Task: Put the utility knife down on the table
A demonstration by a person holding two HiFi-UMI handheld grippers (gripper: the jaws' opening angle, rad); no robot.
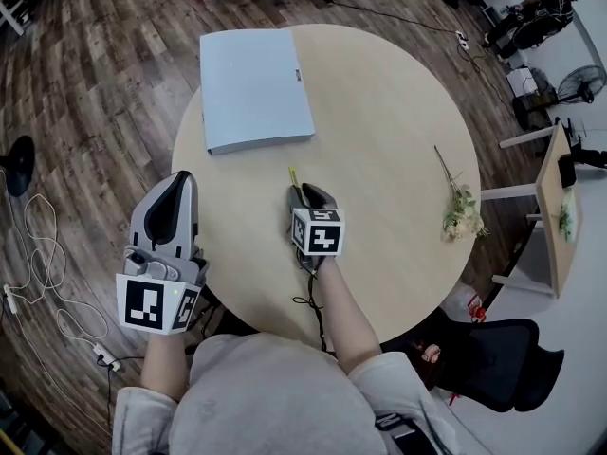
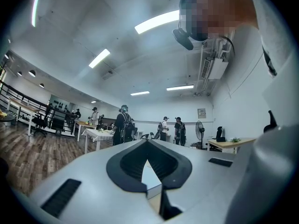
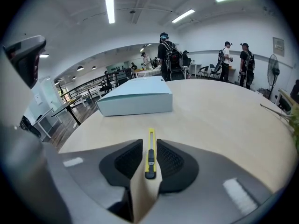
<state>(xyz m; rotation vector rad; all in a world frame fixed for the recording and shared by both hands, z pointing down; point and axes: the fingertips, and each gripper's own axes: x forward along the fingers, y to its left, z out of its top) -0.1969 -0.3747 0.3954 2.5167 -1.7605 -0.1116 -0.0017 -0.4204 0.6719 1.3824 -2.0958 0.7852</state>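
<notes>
The yellow utility knife (image 3: pixel 150 155) with a black slider sits between the jaws of my right gripper (image 3: pixel 149 146), which is shut on it. Its tip (image 1: pixel 293 176) pokes out past the jaws toward the far side. That gripper (image 1: pixel 305 195) hovers low over the near middle of the round wooden table (image 1: pixel 379 112). My left gripper (image 1: pixel 181 180) is shut with nothing in it, at the table's near left edge. In the left gripper view it (image 2: pixel 147 148) points up and out into the room.
A flat light-blue box (image 1: pixel 254 88) (image 3: pixel 135 99) lies at the far left of the table. A dried flower sprig (image 1: pixel 462 207) lies at the right. A black chair (image 1: pixel 493 358) stands near right, with cables (image 1: pixel 38 254) on the floor at left.
</notes>
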